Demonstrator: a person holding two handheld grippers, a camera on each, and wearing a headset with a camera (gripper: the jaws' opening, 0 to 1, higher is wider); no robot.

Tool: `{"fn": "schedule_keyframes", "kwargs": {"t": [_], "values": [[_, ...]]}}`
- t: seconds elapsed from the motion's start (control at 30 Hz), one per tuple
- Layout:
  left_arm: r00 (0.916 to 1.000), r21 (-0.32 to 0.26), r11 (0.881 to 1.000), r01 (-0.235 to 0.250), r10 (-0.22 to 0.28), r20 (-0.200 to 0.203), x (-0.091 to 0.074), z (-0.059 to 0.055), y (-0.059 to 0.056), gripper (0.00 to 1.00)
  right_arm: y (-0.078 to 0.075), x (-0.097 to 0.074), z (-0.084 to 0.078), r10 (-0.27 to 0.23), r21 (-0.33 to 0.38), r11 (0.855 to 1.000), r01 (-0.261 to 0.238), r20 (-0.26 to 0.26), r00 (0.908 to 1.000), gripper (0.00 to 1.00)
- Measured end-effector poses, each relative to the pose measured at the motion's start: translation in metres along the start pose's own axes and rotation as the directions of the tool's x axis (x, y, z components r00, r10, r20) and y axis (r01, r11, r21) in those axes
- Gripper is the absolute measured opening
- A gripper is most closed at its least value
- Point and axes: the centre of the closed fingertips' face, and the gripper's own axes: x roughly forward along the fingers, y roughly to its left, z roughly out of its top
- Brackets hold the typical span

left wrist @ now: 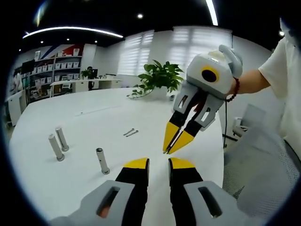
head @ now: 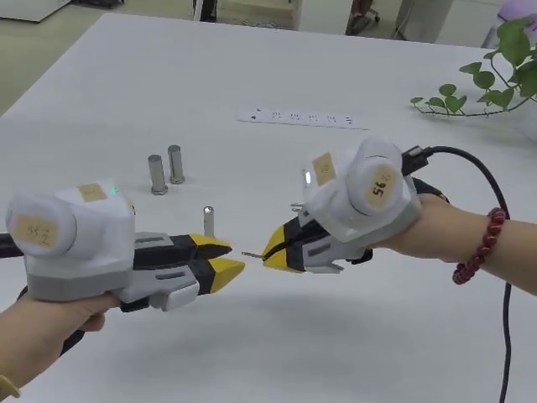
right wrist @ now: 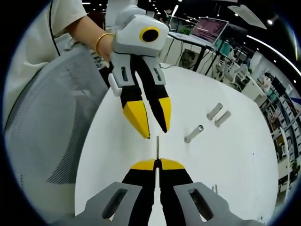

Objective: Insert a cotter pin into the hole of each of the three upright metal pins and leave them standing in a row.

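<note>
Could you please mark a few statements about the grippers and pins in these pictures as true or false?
1. The right gripper is shut on a cotter pin. True.
2. The left gripper is shut as well. False: it is open and holds nothing.
3. All three metal pins stand upright. True.
4. The power strip lies nearer the person than the metal pins. False: it lies beyond them.
</note>
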Motion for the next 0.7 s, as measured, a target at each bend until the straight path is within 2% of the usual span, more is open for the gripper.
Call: {"fn": "schedule_keyframes", "kwargs": {"t": [0.07, 0.17, 0.3, 0.5, 0.57, 0.7], "values": [[0.9995, 0.008, 1.000, -0.029, 0.029, -0.008, 0.000, -0.003, 0.007, 0.15, -0.006, 0.001, -0.003, -0.023, -0.026, 0.999, 0.022, -0.030, 0.9993, 0.02], [0.9963, 0.028, 0.996, -0.082, 0.082, -0.025, -0.001, -0.007, 0.018, 0.15, -0.012, 0.005, -0.005, -0.042, -0.030, 0.999, 0.040, -0.046, 0.9981, 0.02], [0.9874, 0.066, 0.987, -0.148, 0.151, -0.047, -0.001, -0.013, 0.034, 0.15, -0.023, 0.010, -0.009, -0.088, -0.061, 0.995, 0.083, -0.080, 0.9930, 0.02], [0.9739, 0.068, 0.975, -0.213, 0.217, -0.066, 0.001, -0.019, 0.054, 0.15, -0.038, 0.017, -0.011, -0.106, -0.040, 0.994, 0.103, -0.099, 0.9894, 0.02], [0.9652, 0.065, 0.967, -0.248, 0.252, -0.068, 0.004, -0.021, 0.067, 0.15, -0.050, 0.022, -0.014, -0.145, -0.072, 0.988, 0.137, -0.119, 0.9822, 0.02], [0.9582, 0.056, 0.961, -0.272, 0.276, -0.076, 0.008, -0.023, 0.077, 0.15, -0.058, 0.028, -0.015, -0.162, -0.085, 0.985, 0.152, -0.131, 0.9780, 0.02]]}}
